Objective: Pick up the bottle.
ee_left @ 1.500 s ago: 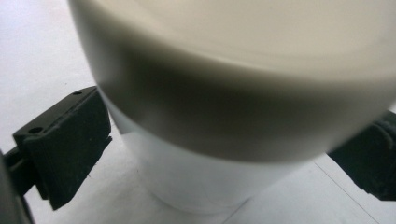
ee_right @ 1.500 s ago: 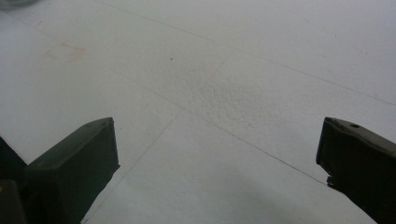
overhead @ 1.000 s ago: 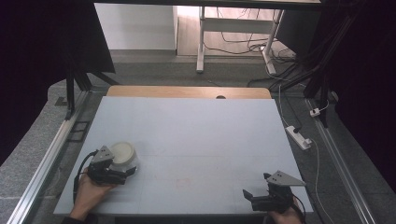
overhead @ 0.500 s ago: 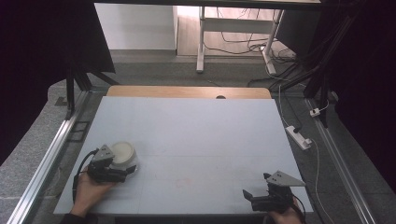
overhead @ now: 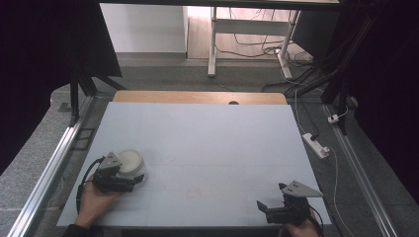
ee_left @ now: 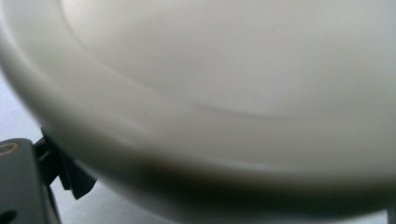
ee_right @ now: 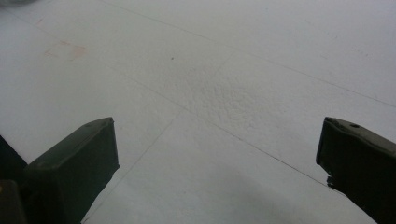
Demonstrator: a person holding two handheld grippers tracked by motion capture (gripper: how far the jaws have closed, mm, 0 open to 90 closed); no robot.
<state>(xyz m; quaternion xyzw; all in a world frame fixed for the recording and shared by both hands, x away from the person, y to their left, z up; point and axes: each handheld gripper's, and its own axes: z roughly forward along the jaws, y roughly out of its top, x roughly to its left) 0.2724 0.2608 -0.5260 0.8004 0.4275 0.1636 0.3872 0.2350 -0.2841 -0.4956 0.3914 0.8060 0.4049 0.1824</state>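
A white bowl (overhead: 131, 160) sits on the pale table (overhead: 212, 143) near its front left corner. My left gripper (overhead: 133, 174) is held right against the bowl from the near side. In the left gripper view the bowl's curved wall (ee_left: 224, 93) looms blurred and very close. One of the fingers (ee_left: 70, 177) shows far out at the lower left, so the jaws stand wide apart at the bowl's base. My right gripper (overhead: 264, 211) rests at the front right edge, jaws wide apart (ee_right: 219, 154) over bare table.
A wooden strip (overhead: 197, 97) runs along the table's far edge. A metal rail (overhead: 49, 168) lines the left side. A white power strip (overhead: 316, 144) lies on the floor to the right. A faint reddish stain (ee_right: 65, 50) marks the table.
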